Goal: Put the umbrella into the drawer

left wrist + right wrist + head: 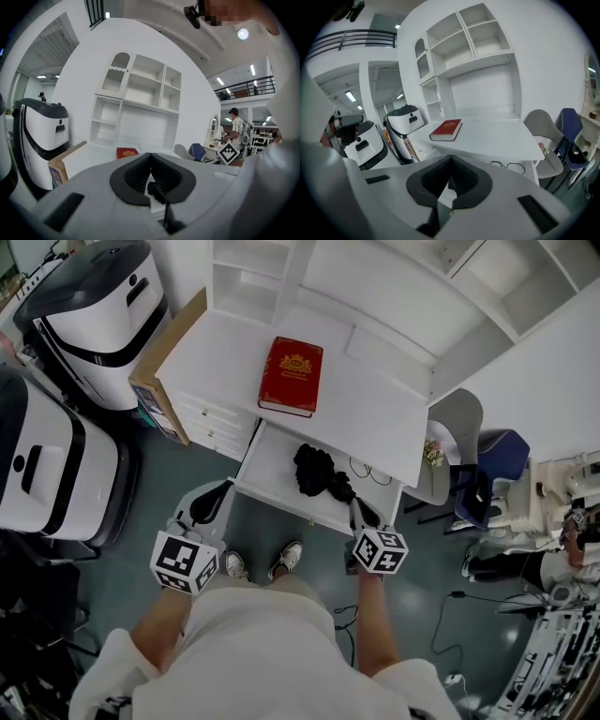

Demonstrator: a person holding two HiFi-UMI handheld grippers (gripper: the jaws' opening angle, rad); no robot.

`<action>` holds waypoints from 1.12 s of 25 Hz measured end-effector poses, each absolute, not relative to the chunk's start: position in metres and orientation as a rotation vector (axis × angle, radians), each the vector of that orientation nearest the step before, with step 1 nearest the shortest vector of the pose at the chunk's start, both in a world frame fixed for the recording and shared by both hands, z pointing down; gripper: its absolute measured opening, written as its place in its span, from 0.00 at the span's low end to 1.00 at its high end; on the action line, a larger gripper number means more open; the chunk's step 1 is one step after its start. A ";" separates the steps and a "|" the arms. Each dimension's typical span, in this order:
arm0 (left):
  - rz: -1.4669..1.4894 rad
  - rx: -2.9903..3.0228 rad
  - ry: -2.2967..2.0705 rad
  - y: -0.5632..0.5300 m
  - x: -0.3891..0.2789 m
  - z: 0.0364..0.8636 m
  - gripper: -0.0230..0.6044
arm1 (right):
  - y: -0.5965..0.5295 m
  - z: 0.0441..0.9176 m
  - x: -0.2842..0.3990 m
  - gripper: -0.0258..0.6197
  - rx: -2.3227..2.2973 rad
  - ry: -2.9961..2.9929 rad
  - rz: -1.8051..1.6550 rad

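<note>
The black folded umbrella [316,472] lies inside the open white drawer [270,468] under the desk top. Through the gap under the left jaws a piece of the umbrella [155,190] shows. My right gripper [356,506] hovers just off the drawer's front edge, close to the umbrella's near right end; its jaws are shut with nothing between them. In its own view the right gripper [450,156] points over the desk. My left gripper [225,487] hangs at the drawer's front left corner, jaws together and empty, and the left gripper [150,154] looks toward the shelves.
A red book [291,376] lies on the white desk [375,399]. Thin wire loops [367,472] sit in the drawer's right part. A cardboard box [161,371] and two white-and-black machines [94,306] stand left. A grey chair [457,427] and a blue chair [499,460] stand right.
</note>
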State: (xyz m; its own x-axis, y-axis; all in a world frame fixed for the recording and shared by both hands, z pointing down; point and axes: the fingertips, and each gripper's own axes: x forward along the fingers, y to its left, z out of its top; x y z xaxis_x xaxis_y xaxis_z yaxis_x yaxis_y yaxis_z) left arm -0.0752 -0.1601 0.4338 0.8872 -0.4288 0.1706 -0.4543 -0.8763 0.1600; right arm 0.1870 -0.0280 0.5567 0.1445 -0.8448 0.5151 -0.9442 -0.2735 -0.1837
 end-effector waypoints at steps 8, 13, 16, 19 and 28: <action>0.127 2.916 -0.679 -0.176 -0.057 0.406 0.06 | -0.018 0.459 0.205 0.04 2.334 -1.824 0.545; 0.068 2.933 -0.689 -0.177 -0.035 0.387 0.06 | -0.002 0.386 0.225 0.04 2.439 -1.900 0.398; 0.037 2.948 -0.706 -0.181 -0.024 0.373 0.06 | 0.010 0.349 0.239 0.04 2.478 -1.920 0.289; 0.018 2.967 -0.723 -0.186 -0.014 0.362 0.06 | 0.019 0.317 0.245 0.04 2.475 -1.937 0.170; -0.068 2.994 -0.790 -0.191 -0.004 0.324 0.06 | 0.047 0.263 0.255 0.04 2.496 -1.915 -0.087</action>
